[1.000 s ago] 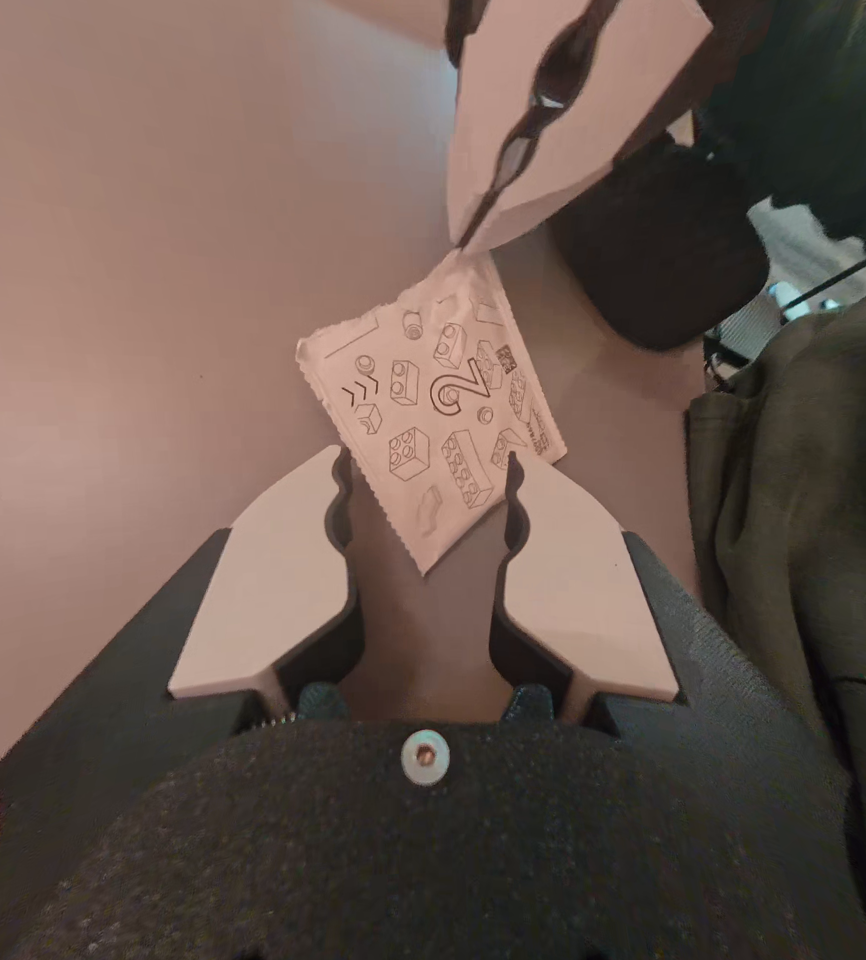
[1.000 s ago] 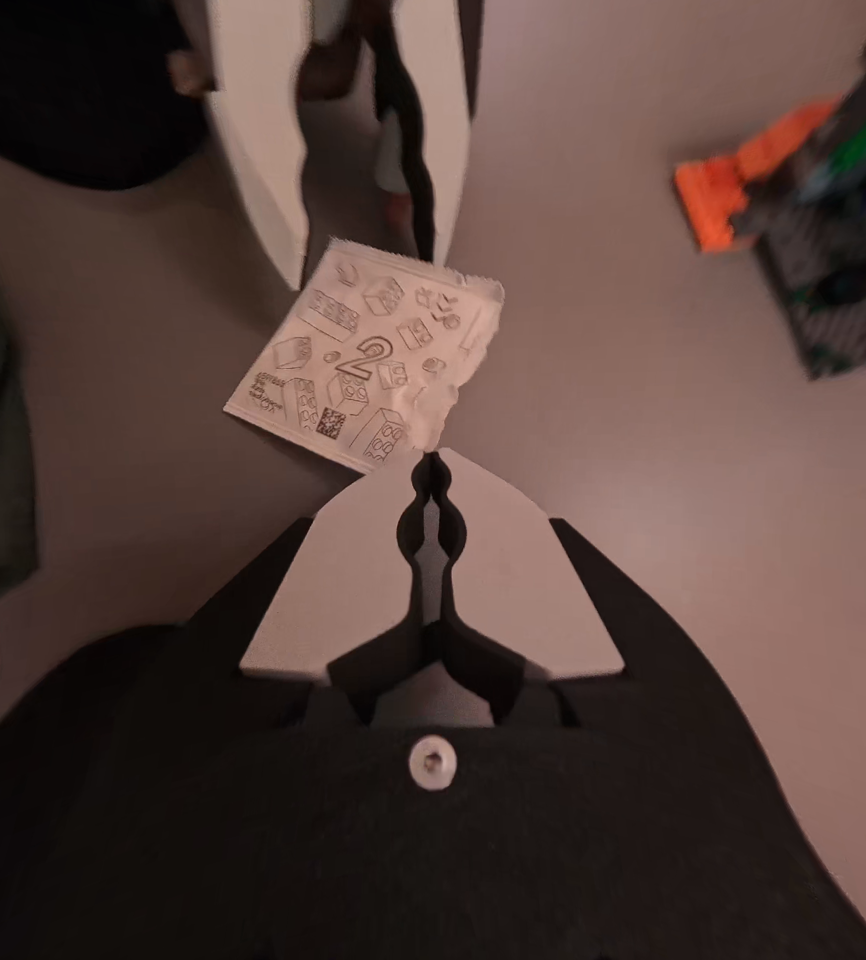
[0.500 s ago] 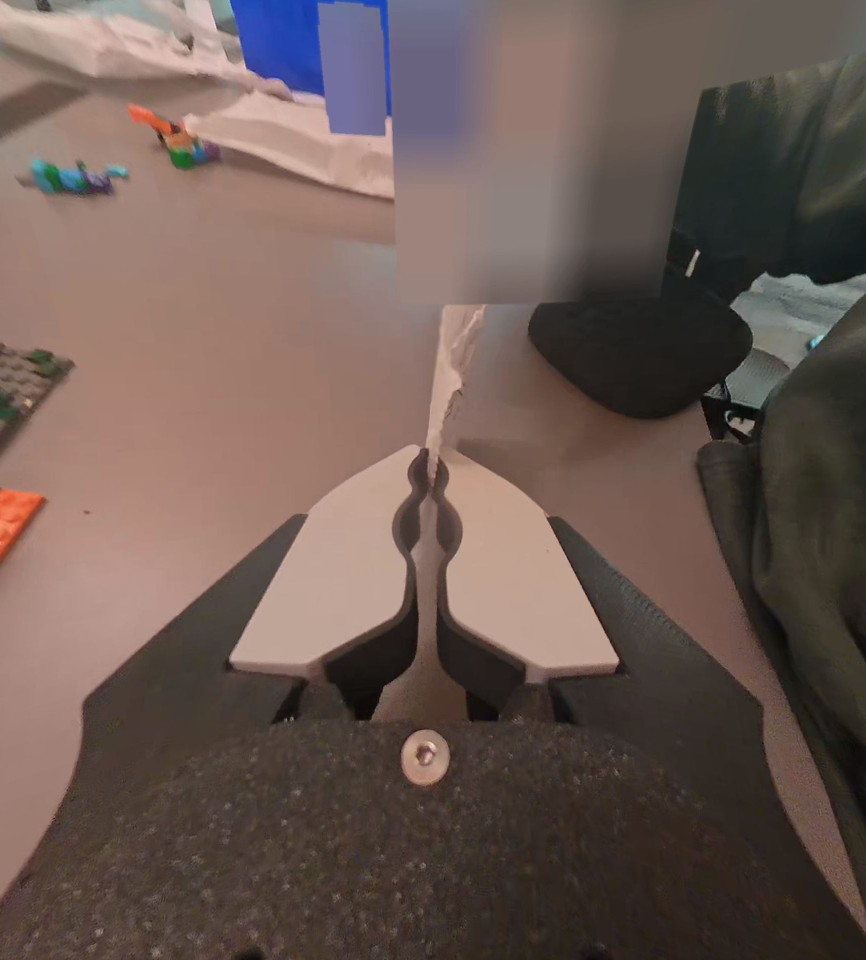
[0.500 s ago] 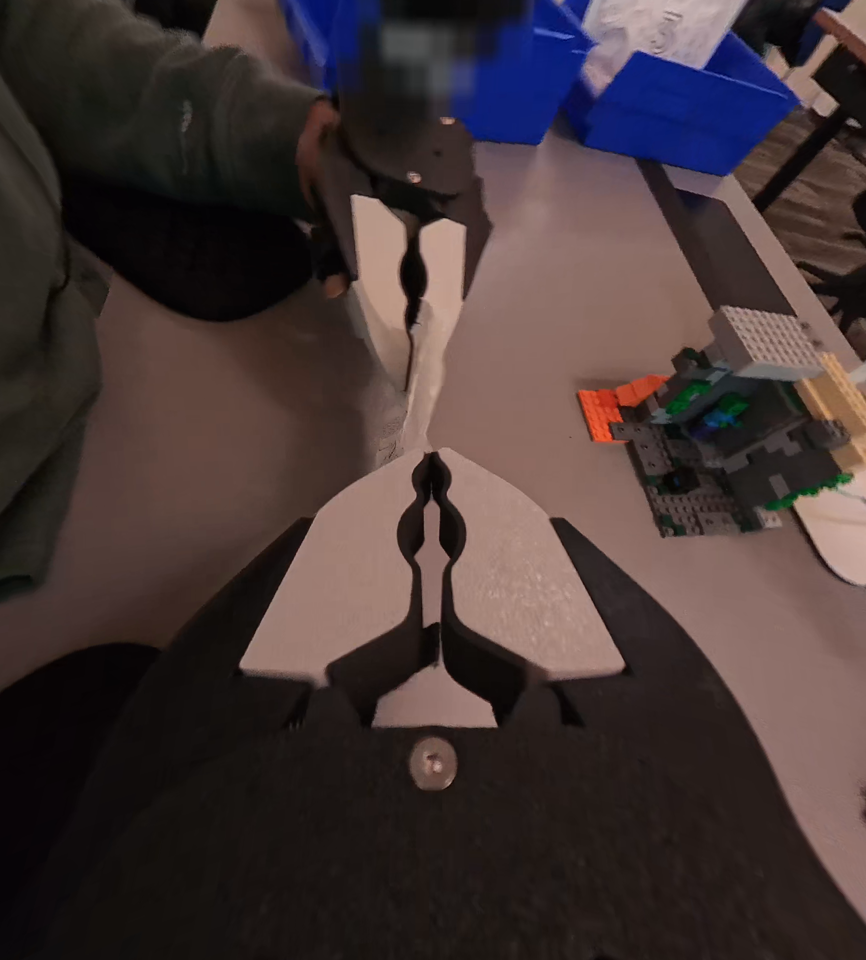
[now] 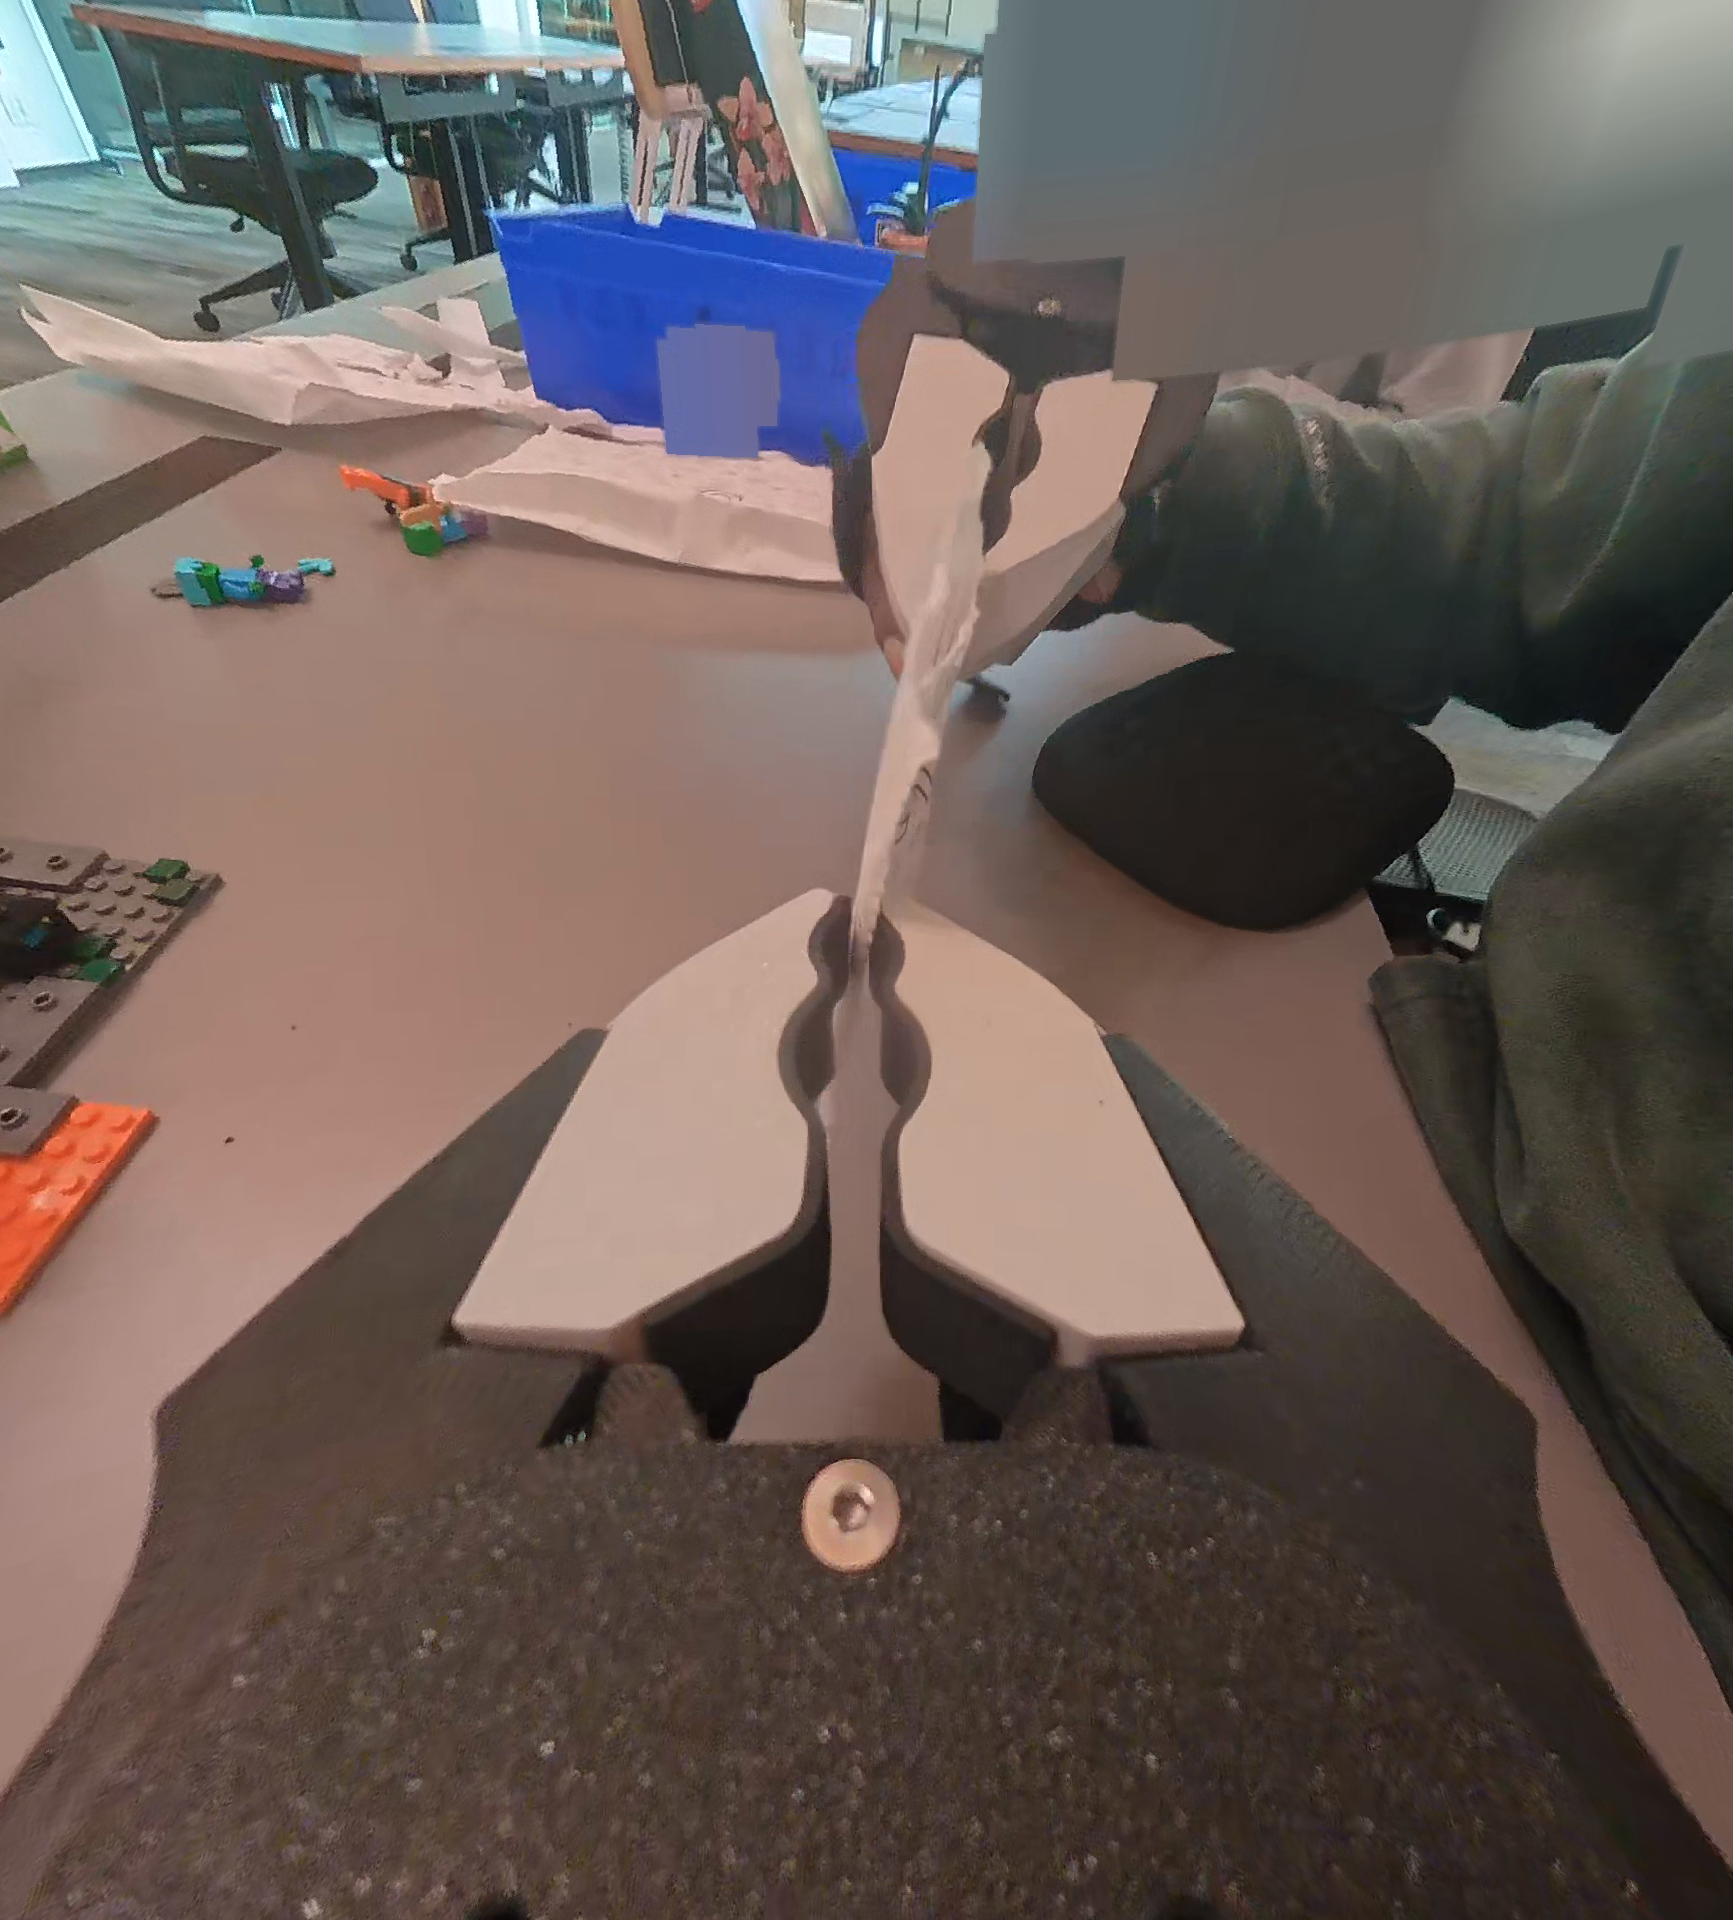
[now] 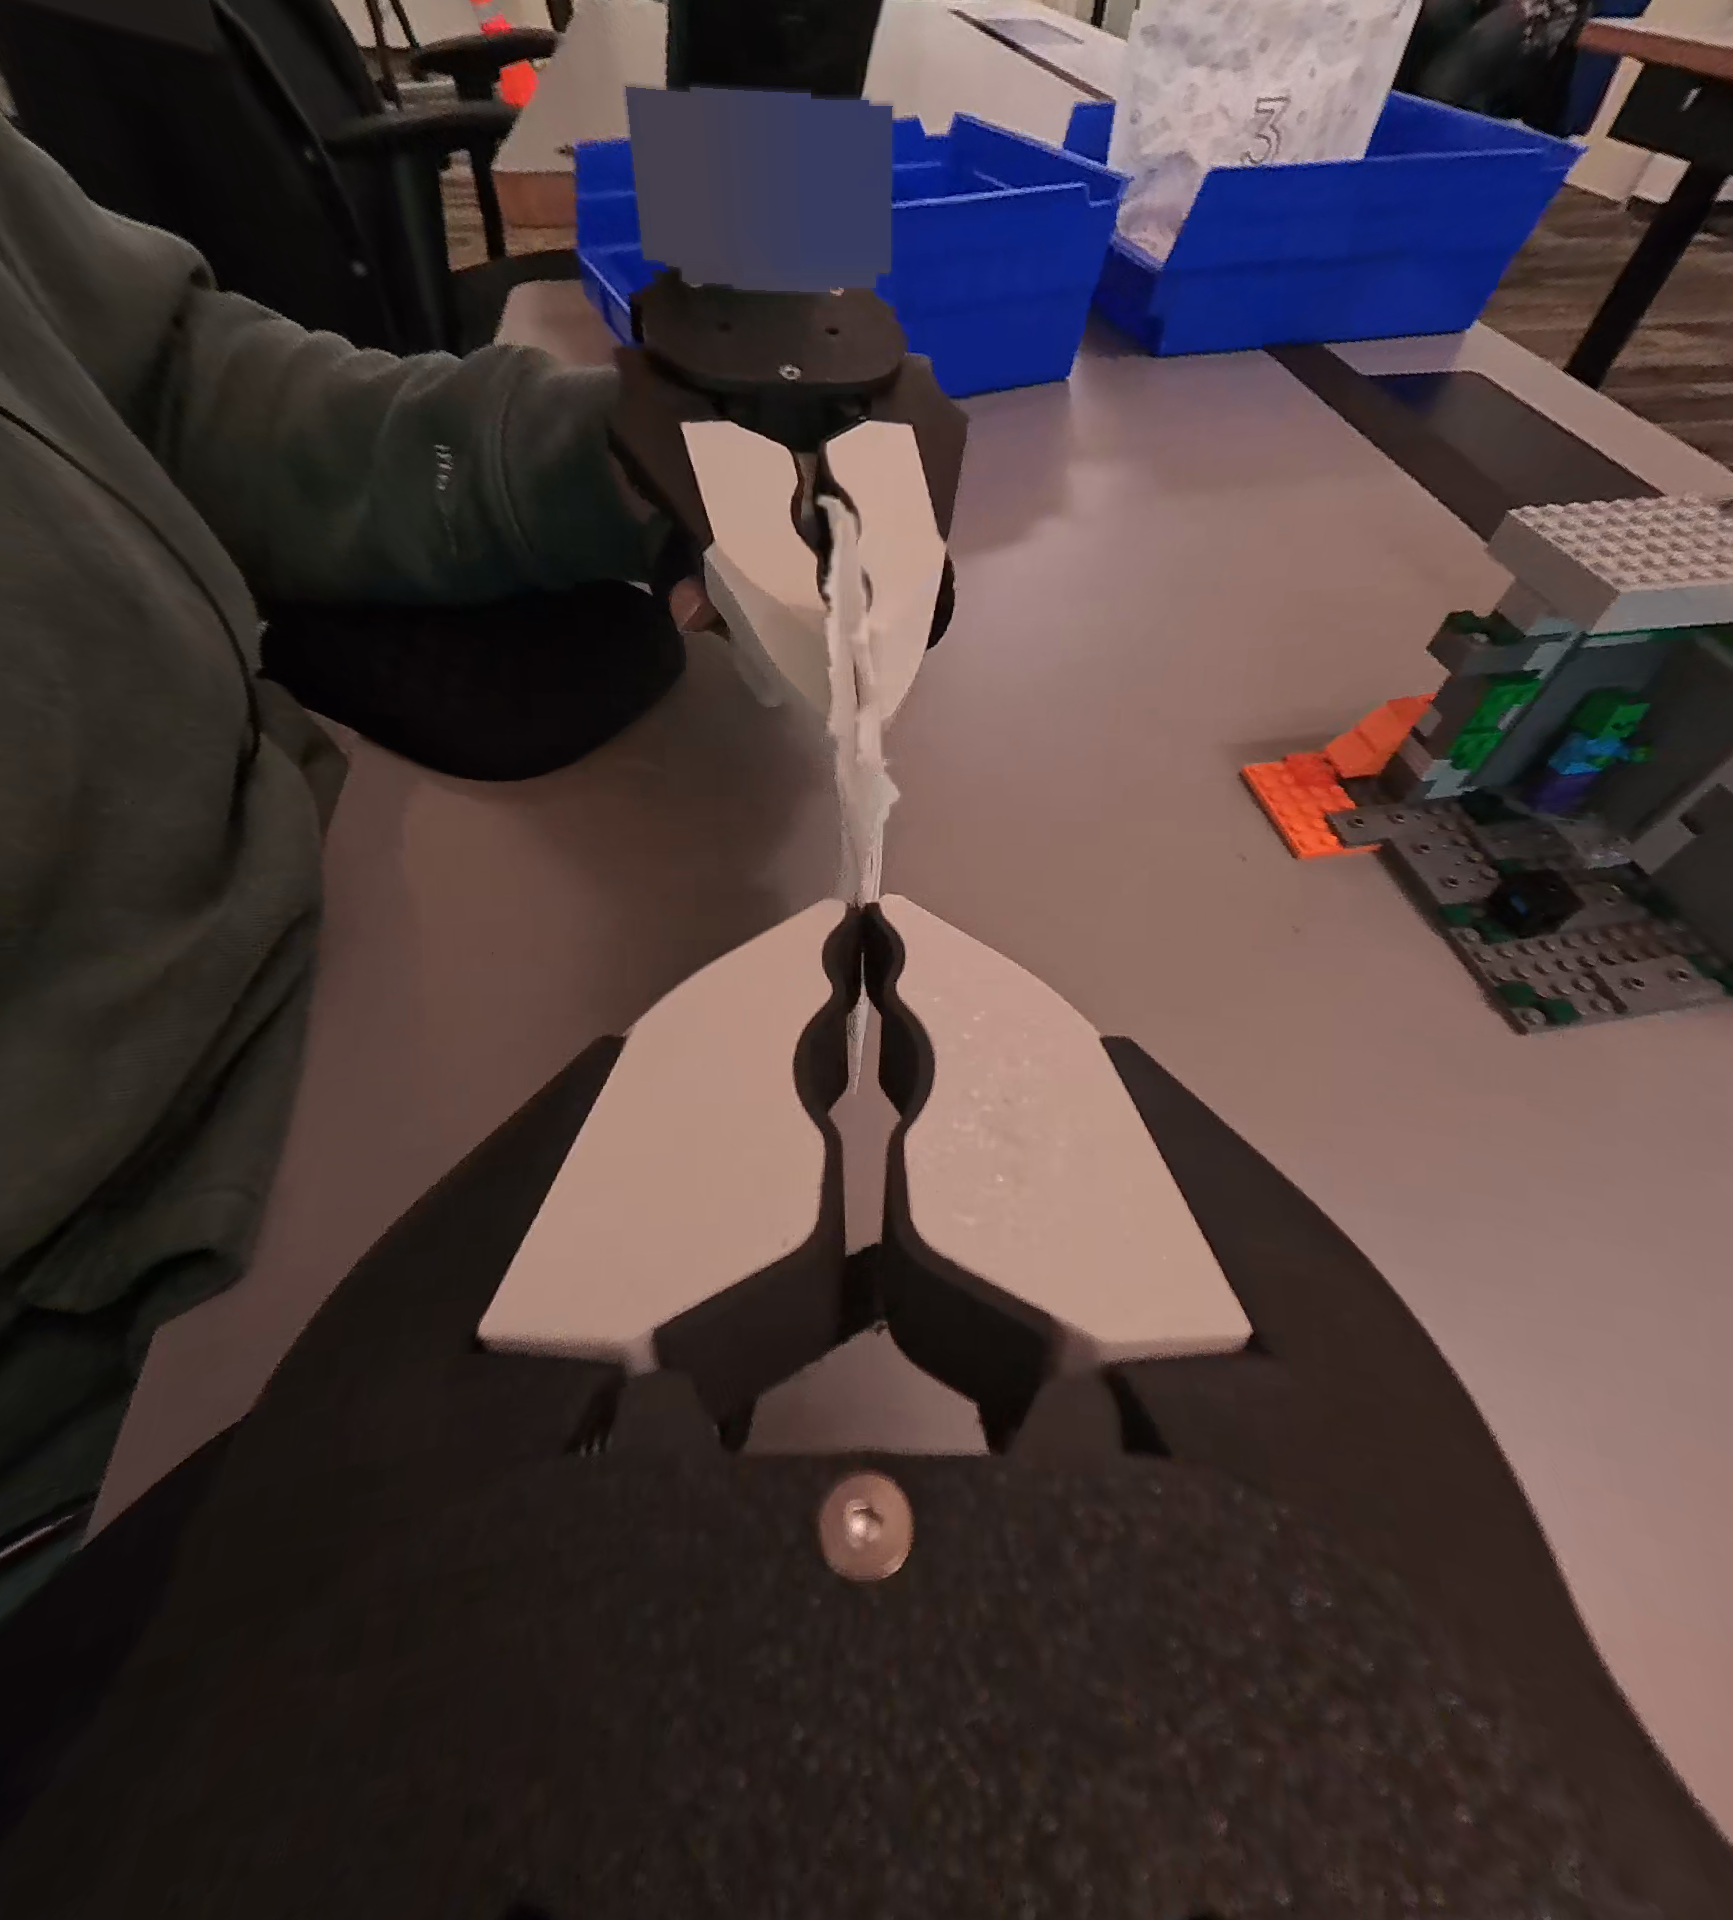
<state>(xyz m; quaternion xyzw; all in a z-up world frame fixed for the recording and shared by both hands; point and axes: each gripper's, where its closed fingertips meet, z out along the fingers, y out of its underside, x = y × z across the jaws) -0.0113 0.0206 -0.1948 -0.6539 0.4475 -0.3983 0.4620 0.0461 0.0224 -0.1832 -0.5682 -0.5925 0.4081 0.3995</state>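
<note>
Left wrist view has your left gripper (image 5: 860, 925) at centre frame, fingertips pinched tight on one end of a white paper bag (image 5: 919, 717); the bag runs edge-on up to your right gripper (image 5: 987, 488), upper middle, which clamps the other end, so it hangs in the air above the grey table (image 5: 529, 790), stretched between the two. Right wrist view shows the same thing mirrored; your right gripper (image 6: 862, 912) is closed on the bag's near end, pads pressing it, and the torn, ragged edge climbs to the left gripper up top. Off to the right of that frame sits a brick model (image 6: 1610, 790) on the table; blue bins (image 6: 1288, 239) line the top edge; a dark green sleeve (image 6: 322, 468) fills the left side.
</note>
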